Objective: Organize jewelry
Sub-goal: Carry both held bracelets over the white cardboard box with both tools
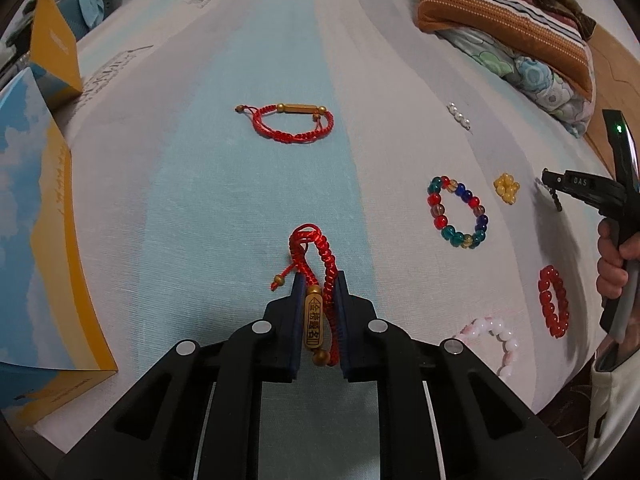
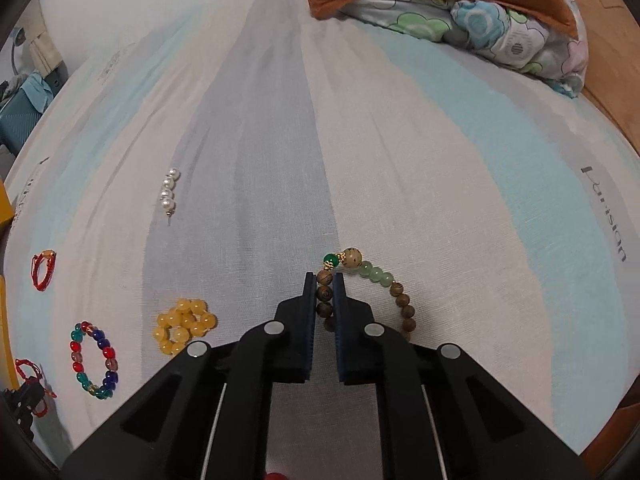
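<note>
**Both grippers each clamped on a bracelet above a striped bedsheet.**

Left wrist view: the left gripper is closed on a red cord bracelet by its inscribed gold tube, loop hanging forward, apparently for carrying; a matching red bracelet lies ahead, suggesting sorting by kind. The opened yellow box at left shows no contents from here.
Right wrist view: the right gripper pinches a wooden-and-jade bead bracelet, the rest resting on the sheet, well apart from the yellow bead cluster.
</note>
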A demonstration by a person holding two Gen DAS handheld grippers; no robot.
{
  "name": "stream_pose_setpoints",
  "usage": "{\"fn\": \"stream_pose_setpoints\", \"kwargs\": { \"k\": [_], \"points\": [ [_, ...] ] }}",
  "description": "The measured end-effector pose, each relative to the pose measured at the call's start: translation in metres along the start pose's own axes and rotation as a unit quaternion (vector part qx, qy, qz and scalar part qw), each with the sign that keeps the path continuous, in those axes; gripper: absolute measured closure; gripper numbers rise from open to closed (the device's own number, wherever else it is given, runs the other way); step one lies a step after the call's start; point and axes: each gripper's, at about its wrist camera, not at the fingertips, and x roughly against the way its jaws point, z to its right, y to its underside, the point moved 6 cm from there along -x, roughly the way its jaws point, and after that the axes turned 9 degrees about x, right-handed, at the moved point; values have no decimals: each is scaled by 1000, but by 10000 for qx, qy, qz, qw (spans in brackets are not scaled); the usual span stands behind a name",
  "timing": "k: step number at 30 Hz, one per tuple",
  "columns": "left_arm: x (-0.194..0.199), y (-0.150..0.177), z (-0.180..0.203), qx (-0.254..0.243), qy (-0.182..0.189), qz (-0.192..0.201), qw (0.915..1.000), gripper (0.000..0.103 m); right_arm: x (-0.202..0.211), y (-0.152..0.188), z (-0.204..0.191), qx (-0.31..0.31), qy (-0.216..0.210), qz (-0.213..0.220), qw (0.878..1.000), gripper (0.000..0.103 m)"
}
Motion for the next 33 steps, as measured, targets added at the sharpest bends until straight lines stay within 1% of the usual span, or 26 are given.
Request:
{"fn": "stream_pose_setpoints", "kwargs": {
  "k": [10,20,25,29,33],
  "points": [
    [9,-6,-1,96,-19,241,9997,90,24,-10,-5,41,34,531,9986,96],
    [25,-11,-4,141,-179,582,9980,90,47,-8,-16,152,80,859,9962,96],
    [37,-19,-4,138,-266,717,9970,90,61,-10,-21,75,63,915,9958,96],
    [52,-24,-2,137,-284,798,9963,90,77,-14,-33,103,37,984,9951,96],
    [70,-31,-4,115,-314,877,9956,90,100,-18,-54,183,-59,1105,9937,96]
  ]
}}
